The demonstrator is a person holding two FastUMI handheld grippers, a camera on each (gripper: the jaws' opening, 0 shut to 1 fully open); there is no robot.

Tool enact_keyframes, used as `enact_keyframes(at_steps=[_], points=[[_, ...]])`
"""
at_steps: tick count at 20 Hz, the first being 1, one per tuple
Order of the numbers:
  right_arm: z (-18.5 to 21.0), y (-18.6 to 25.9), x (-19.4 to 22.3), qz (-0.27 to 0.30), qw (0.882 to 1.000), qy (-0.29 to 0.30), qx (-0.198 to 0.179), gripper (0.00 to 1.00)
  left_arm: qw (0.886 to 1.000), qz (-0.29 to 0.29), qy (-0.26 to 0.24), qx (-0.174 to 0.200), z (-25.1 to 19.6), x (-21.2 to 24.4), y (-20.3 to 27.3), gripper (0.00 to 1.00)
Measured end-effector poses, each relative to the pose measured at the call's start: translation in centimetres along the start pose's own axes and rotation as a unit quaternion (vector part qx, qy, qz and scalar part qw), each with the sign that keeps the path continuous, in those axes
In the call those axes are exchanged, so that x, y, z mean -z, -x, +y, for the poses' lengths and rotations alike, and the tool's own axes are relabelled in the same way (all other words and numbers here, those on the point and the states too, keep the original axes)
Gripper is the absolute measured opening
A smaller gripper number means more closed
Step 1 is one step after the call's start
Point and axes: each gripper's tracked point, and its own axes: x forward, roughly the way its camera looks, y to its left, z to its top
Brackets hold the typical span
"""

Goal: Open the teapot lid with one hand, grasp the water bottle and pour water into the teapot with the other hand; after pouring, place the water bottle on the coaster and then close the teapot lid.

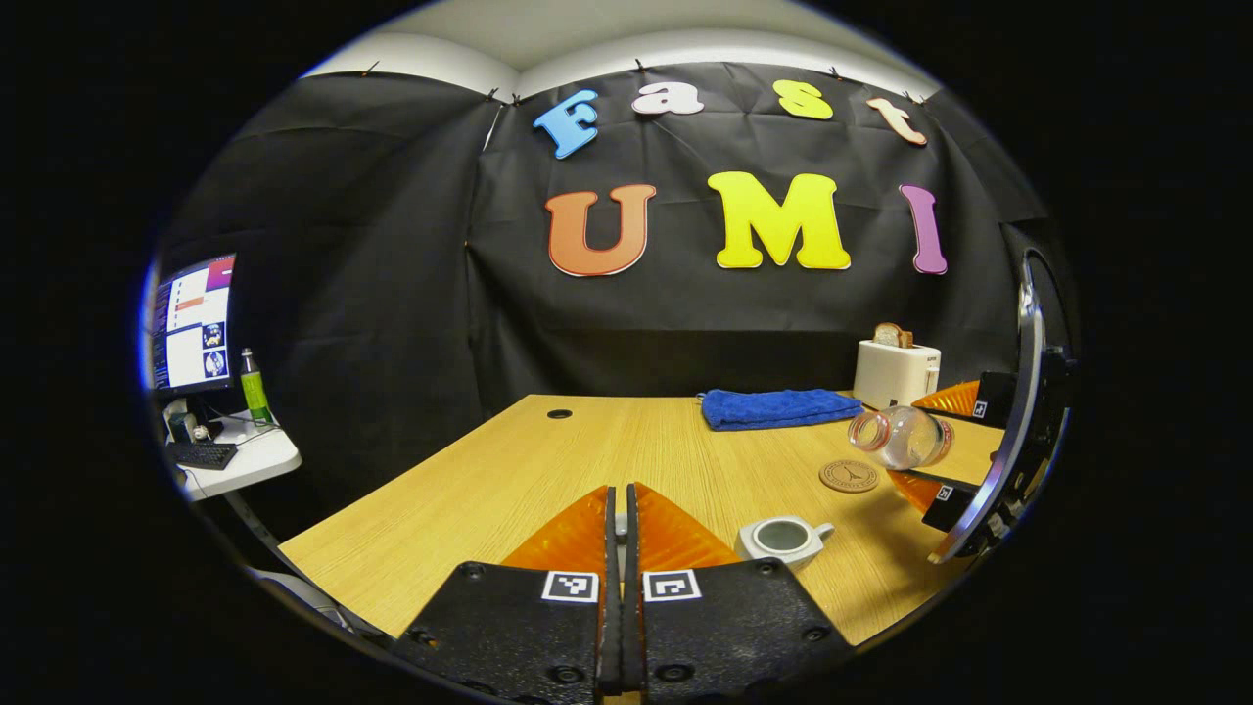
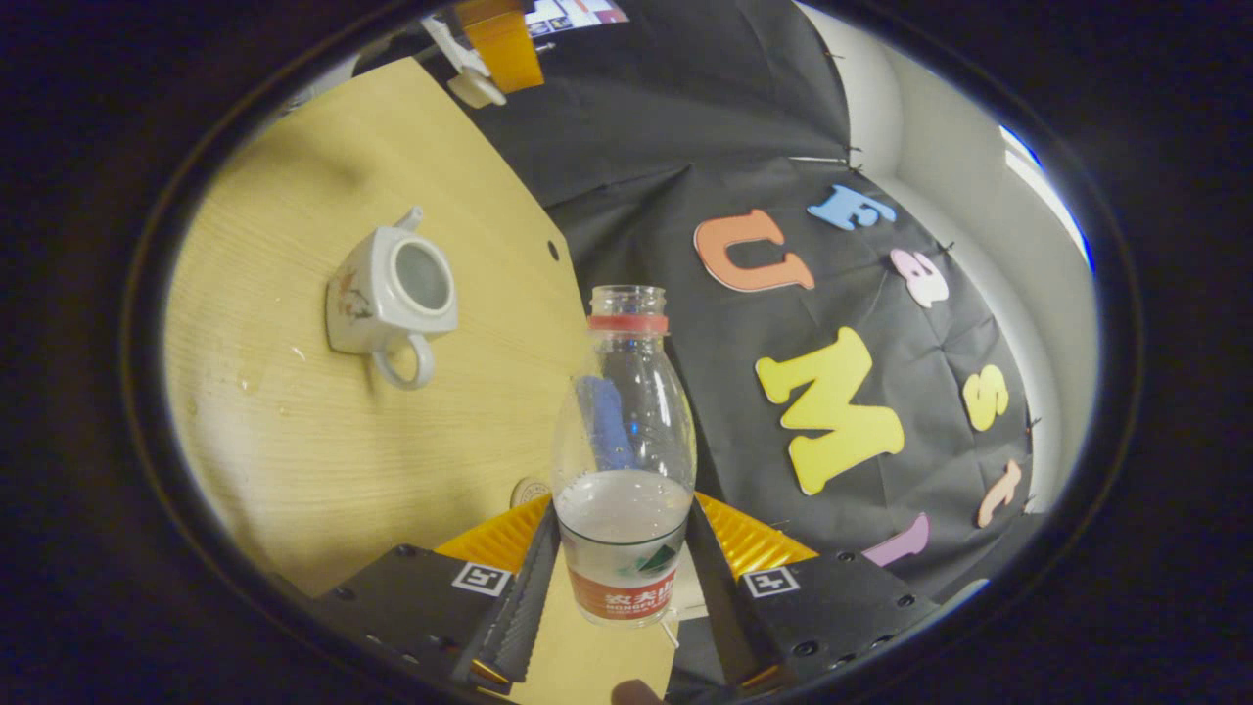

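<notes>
A: Where is the water bottle [image 2: 624, 460]?

B: In the right gripper [image 2: 621, 578]. Both fingers press on its lower body at the label, and it lies tilted on its side in the air, the open neck pointing toward the teapot [image 2: 390, 292]. A little water sits in the lower part. In the left gripper view the same bottle [image 1: 901, 437] hangs at the right, above the table [image 1: 509, 470], between that gripper's two fingers.

A: And the teapot?

B: It stands on the wooden table with its lid off, the round mouth open. In the left gripper view the teapot [image 1: 783, 540] is near, just right of the left gripper's fingers, spout toward the right.

A: The left gripper [image 1: 619, 519]?

B: Its fingers are pressed together, with something small and pale caught between them; I cannot tell from here what it is. In the right gripper view, a pale piece shows at that gripper's fingers at the far top.

A: The coaster [image 1: 849, 476]?

B: A round brown disc flat on the table, beyond the teapot and just below the bottle in the left gripper view, bare.

A: Anything farther off?

B: A folded blue towel [image 1: 780, 407] lies at the far edge, a white toaster [image 1: 895, 373] with a slice of bread to its right. At the far left a monitor [image 1: 193, 323] and a green bottle [image 1: 255, 386] stand on a side desk.
</notes>
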Motion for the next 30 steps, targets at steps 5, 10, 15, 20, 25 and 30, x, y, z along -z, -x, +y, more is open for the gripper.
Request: enact_keyframes(at_steps=[5, 10, 15, 20, 25, 30], points=[[1.0, -0.3, -0.7, -0.015, 0.997, 0.078, 0.004, 0.71, 1.000, 0.008, 0.001, 0.003, 0.4, 0.4, 0.1, 0.03], [1.6, -0.4, -1.2, -0.026, 0.992, 0.127, -0.001, 0.71, 1.000, 0.012, -0.002, 0.009, 0.4, 0.5, 0.1, 0.03], [1.6, -0.7, -2.5, -0.038, 0.984, 0.172, 0.000, 0.71, 1.000, 0.011, -0.008, 0.015, 0.0, 0.4, 0.2, 0.03], [1.0, -1.0, -3.2, -0.041, 0.975, 0.218, 0.004, 0.71, 1.000, 0.008, -0.013, 0.020, -0.1, 0.3, 0.2, 0.03], [0.1, -1.1, -3.8, -0.051, 0.963, 0.263, 0.019, 0.71, 0.999, 0.010, -0.015, 0.026, -0.5, 0.3, 0.5, 0.03], [-0.3, -1.3, -3.9, -0.048, 0.957, 0.286, 0.020, 0.72, 0.999, 0.008, -0.016, 0.028, -0.5, 0.1, 0.5, 0.03]])
